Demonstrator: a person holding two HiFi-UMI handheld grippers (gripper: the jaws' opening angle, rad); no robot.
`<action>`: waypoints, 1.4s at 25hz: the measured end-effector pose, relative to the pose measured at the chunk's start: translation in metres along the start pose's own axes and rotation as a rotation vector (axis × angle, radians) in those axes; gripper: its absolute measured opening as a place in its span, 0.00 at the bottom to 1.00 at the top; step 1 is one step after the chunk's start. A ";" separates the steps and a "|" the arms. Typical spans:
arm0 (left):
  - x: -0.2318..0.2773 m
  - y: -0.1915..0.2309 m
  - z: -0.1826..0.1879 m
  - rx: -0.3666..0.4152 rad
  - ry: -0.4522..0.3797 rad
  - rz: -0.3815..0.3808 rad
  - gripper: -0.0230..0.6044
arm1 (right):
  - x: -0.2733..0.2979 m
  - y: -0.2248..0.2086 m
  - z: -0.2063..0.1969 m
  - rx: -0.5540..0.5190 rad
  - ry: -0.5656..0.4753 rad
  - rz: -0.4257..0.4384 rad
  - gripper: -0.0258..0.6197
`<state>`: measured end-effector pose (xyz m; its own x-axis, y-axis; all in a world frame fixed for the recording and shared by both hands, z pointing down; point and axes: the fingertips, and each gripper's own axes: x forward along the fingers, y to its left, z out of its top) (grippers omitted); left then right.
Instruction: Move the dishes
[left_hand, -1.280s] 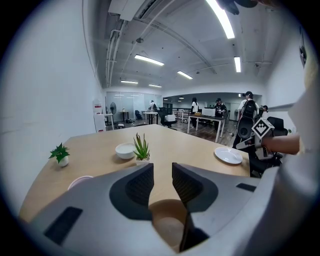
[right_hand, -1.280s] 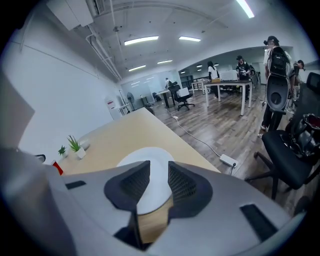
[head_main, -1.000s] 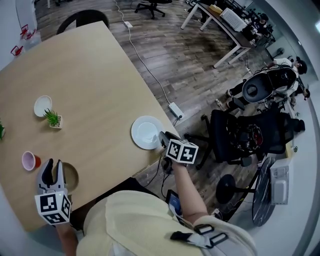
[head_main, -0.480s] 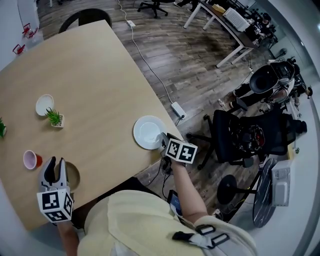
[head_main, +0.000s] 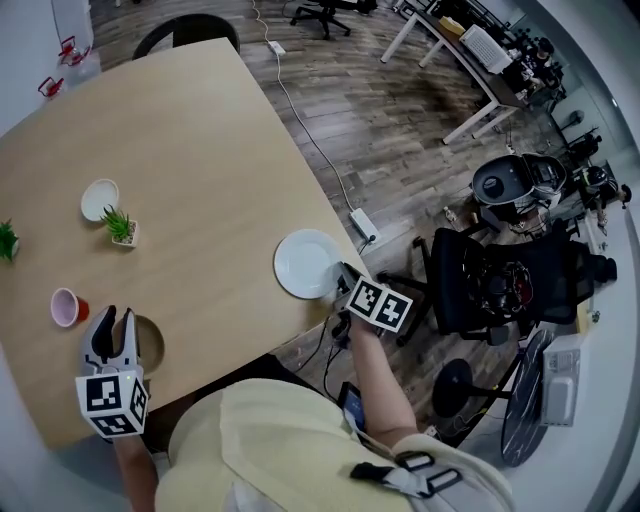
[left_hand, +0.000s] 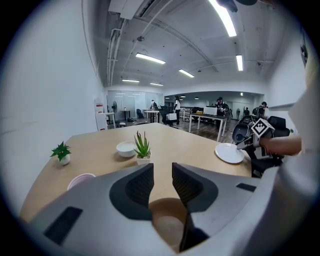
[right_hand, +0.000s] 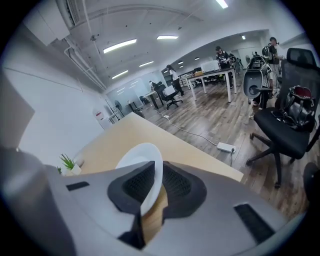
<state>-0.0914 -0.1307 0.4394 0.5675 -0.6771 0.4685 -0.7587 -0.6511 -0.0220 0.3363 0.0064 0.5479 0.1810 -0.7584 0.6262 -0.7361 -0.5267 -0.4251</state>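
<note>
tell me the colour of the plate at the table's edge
White, plain with no pattern; the plate shows best in the head view.

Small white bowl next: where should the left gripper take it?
Probably pinch the small white bowl by its rim, one jaw inside and one outside, since it sits upright, shallow and open. Come in from its left as the left gripper view shows it, because the potted plant stands close on its right.

No word, number or brand is legible anywhere. The only printed marks are black-and-white square patterns without letters. They sit on the white marker cube (head_main: 110, 405) of the left tongs (head_main: 110, 322) and the matching cube (head_main: 380, 305) of the right tongs (head_main: 345, 272), both at the near edge of the pale wooden surface (head_main: 200, 150).
</note>
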 end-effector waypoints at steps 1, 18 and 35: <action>-0.001 0.000 0.000 0.000 0.000 0.001 0.23 | -0.002 0.003 0.004 0.017 -0.010 0.023 0.13; -0.007 0.003 0.001 -0.007 -0.009 0.019 0.23 | -0.018 0.098 0.033 0.205 -0.037 0.442 0.08; -0.027 0.017 -0.009 -0.039 -0.001 0.090 0.23 | 0.003 0.217 -0.029 0.111 0.205 0.683 0.08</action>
<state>-0.1224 -0.1199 0.4345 0.4966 -0.7324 0.4657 -0.8186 -0.5736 -0.0293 0.1581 -0.0995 0.4761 -0.4297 -0.8508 0.3025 -0.5685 -0.0053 -0.8226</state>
